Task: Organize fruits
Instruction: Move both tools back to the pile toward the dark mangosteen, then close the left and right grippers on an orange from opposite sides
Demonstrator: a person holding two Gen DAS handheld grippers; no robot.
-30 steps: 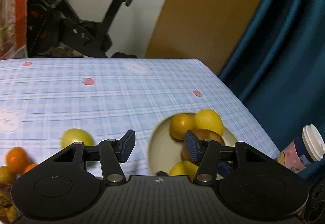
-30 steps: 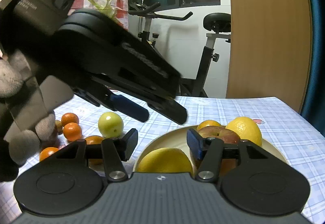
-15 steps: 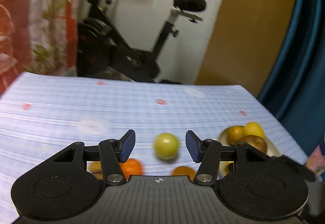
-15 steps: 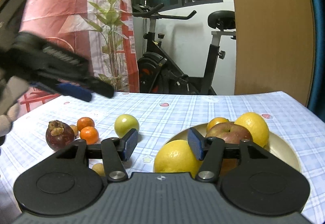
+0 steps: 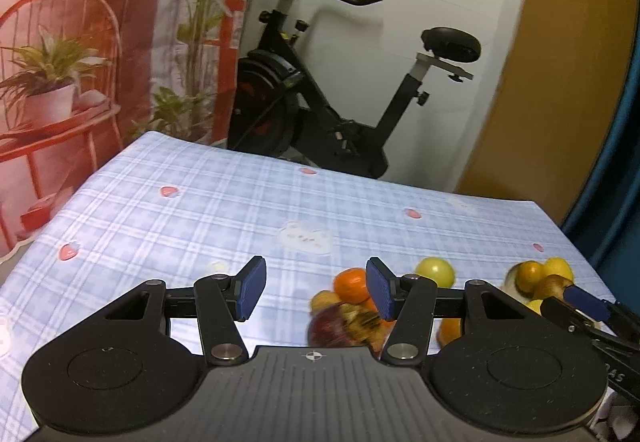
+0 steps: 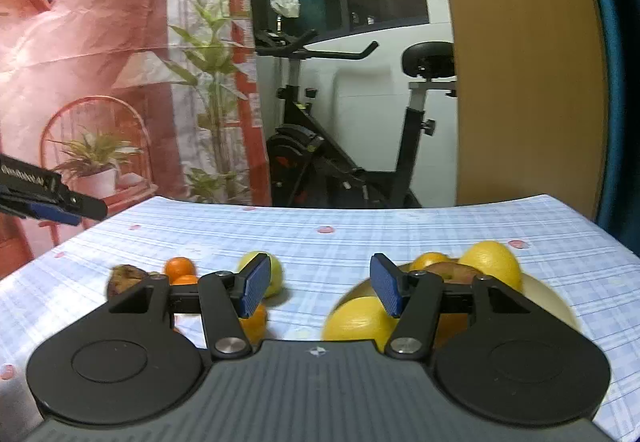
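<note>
The left gripper [image 5: 314,292] has been swung away from the plate [image 6: 548,292] since a second ago and is now being held above the loose fruit. Its jaws are standing apart, with nothing grasped. A mangosteen [image 5: 332,326], blurred, is being seen just under them, beside a tangerine [image 5: 352,284]; a green apple [image 5: 436,273] is lying further right on the checked worktop [image 5: 240,209].

The right gripper [image 6: 319,290] is hovering low before the plate, jaws released and empty. On the plate, a grapefruit [image 6: 358,320], a lemon [image 6: 490,264], an orange [image 6: 428,260] and a brownish apple [image 6: 456,270] are being kept, touching one another. An exercise bike [image 6: 340,145] is standing behind the worktop.
</note>
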